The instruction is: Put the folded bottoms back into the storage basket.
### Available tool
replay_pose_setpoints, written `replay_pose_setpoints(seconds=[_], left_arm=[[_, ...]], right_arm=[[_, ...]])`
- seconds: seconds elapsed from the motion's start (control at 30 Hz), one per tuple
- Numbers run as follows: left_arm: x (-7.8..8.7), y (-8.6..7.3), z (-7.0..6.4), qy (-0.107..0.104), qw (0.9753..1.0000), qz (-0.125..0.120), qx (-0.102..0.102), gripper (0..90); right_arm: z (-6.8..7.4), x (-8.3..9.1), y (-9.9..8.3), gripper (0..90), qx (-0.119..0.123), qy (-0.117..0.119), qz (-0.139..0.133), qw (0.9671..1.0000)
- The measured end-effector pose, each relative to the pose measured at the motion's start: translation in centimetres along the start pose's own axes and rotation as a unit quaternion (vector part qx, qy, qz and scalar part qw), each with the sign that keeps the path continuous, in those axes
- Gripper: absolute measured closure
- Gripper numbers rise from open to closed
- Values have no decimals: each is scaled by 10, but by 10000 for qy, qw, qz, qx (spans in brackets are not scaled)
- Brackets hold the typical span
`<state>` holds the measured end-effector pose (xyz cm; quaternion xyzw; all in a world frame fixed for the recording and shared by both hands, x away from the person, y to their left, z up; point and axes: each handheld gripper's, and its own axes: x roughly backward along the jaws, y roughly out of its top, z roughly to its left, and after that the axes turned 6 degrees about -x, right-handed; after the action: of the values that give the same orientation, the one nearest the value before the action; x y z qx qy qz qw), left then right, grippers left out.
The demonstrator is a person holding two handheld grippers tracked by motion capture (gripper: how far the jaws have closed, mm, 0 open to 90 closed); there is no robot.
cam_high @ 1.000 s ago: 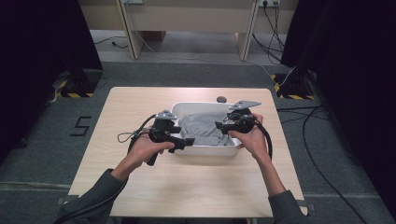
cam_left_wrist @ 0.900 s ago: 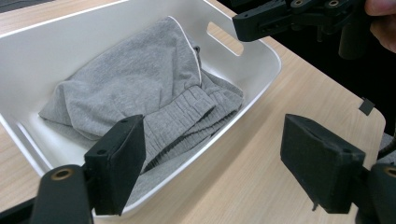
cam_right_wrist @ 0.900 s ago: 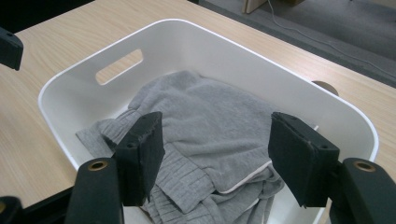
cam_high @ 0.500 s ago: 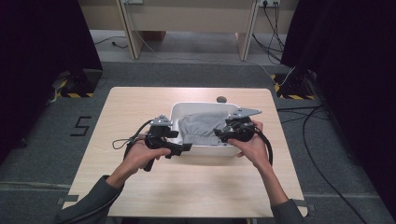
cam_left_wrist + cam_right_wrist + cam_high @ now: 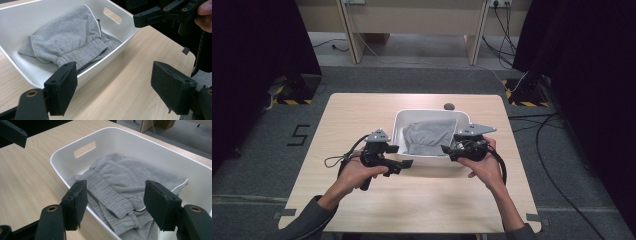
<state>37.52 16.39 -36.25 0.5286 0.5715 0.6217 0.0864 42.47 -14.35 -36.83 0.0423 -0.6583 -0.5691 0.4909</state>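
a white tub [image 5: 399, 131] sits on the table [image 5: 337, 130], slightly toward 1 o'clock from its centre, with grey clothing [image 5: 428, 136] heaped inside. the left gripper [image 5: 404, 164] is at the tub's 7 o'clock corner, jaws wide and empty, over bare wood. the right gripper [image 5: 446, 149] is at the tub's 4 o'clock edge, jaws wide and empty above the clothing. a small dark thing [image 5: 448, 106], perhaps a knob, lies at the tub's 12 o'clock
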Motion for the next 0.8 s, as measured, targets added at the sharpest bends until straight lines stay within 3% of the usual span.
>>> replay_pose_setpoints(seconds=[0.4,0.8], left_arm=[[6,-17,0,3,10000,-33,15,185],[12,-37,-7,186,9997,-61,-144,185]], right_arm=[[4,10,-16,361,-101,83,-172,9998],[15,18,-36,357,-35,104,-301,9995]])
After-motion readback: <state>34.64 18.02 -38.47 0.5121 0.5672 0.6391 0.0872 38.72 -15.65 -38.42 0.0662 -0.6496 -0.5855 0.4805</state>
